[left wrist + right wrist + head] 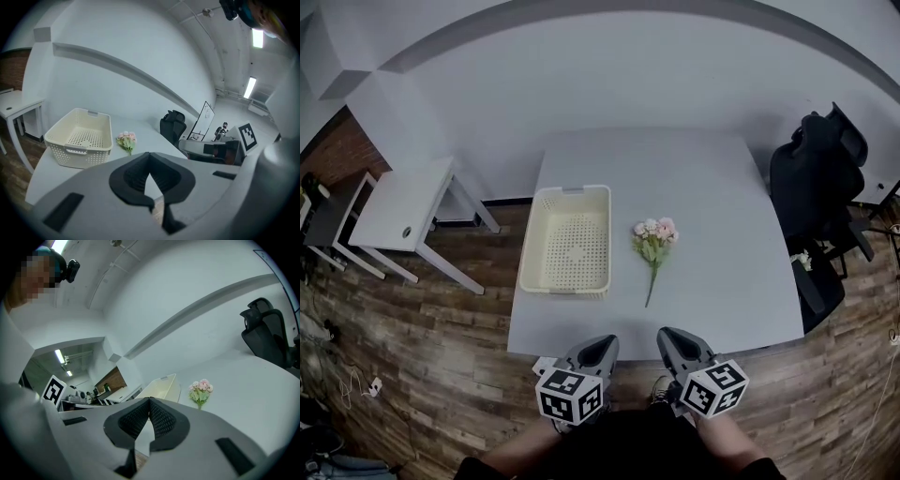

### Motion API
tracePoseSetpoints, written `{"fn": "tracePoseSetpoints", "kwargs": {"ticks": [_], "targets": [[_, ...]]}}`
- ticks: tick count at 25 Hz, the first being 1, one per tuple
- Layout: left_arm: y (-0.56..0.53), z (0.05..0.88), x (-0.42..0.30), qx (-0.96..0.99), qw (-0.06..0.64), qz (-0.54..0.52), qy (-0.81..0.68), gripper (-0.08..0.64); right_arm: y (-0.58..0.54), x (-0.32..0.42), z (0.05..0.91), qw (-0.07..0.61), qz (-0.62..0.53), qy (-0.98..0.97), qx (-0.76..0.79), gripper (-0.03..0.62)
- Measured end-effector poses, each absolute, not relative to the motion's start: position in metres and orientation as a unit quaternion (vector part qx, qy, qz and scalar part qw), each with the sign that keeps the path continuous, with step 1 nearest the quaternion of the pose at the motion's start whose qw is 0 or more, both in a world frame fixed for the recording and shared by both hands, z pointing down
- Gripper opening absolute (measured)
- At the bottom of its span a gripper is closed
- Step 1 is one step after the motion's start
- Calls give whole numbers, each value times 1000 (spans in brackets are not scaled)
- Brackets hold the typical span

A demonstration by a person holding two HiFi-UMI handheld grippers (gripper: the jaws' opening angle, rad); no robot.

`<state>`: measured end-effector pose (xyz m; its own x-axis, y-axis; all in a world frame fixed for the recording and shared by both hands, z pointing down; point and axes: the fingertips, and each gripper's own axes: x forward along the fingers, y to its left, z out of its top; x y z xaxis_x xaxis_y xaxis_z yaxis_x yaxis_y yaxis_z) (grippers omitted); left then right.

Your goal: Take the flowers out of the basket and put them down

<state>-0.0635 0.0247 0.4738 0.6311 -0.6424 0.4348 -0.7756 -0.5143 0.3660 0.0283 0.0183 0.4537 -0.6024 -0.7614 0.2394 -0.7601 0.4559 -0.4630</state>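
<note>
The flowers lie on the white table, just beside the empty basket, on its right side and not touching it. The left gripper and the right gripper are side by side at the near edge of the table, well apart from the flowers. Both grippers have their jaws closed together and hold nothing.
</note>
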Motion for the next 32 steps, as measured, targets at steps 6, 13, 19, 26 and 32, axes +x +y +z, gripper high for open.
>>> {"fn": "tracePoseSetpoints", "kwargs": {"ticks": [6, 13, 19, 26, 32], "targets": [[37, 477, -87, 873, 274, 122, -385, 6, 37, 0, 458, -4, -270, 842, -466, 20], [47, 479, -103, 881, 276, 126, -363, 6, 51, -21, 460, -6, -271, 834, -481, 20], [55, 483, -112, 889, 270, 132, -345, 6, 61, -34, 465, -5, -271, 827, -492, 20], [60, 484, -118, 895, 266, 136, -332, 6, 68, -39, 469, -1, -271, 819, -506, 20], [58, 482, -124, 895, 265, 134, -333, 6, 66, -46, 464, -1, -268, 820, -506, 20]]}}
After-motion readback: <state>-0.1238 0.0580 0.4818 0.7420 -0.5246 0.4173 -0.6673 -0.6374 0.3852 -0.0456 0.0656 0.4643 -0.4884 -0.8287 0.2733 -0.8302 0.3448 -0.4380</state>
